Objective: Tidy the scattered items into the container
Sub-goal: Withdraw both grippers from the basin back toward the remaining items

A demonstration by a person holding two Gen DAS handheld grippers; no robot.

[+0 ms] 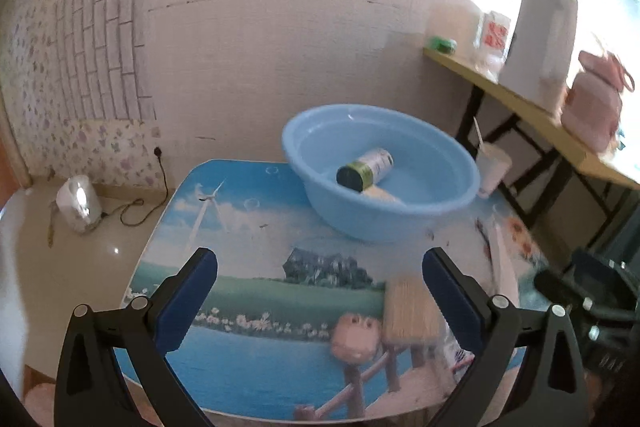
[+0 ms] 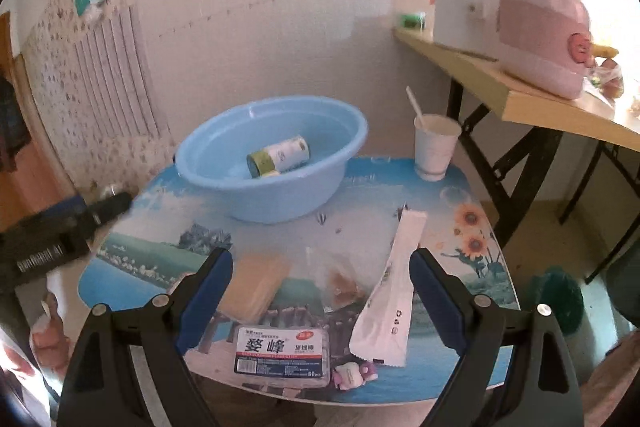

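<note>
A light blue basin (image 1: 404, 223) (image 2: 280, 199) stands at the back of a small picture-printed table (image 1: 248, 267) (image 2: 472, 267). A can (image 1: 366, 169) (image 2: 279, 155) lies on its side inside it. On the table in front lie a toothpick bundle (image 1: 410, 309) (image 2: 256, 285), a flat floss-pick box (image 2: 282, 351), a long white sachet (image 2: 390, 301), a clear snack bag (image 2: 340, 281) and a small pink toy (image 2: 354, 373). My left gripper (image 1: 320, 291) is open and empty above the table's front. My right gripper (image 2: 322, 291) is open and empty over the items.
A white paper cup with a spoon (image 2: 434, 147) (image 1: 494, 169) stands at the table's back right corner. A wooden folding desk (image 2: 520, 95) to the right holds a white kettle (image 1: 540, 47) and a pink bag (image 2: 548, 27). An appliance with a cord (image 1: 78, 203) sits on the floor at left.
</note>
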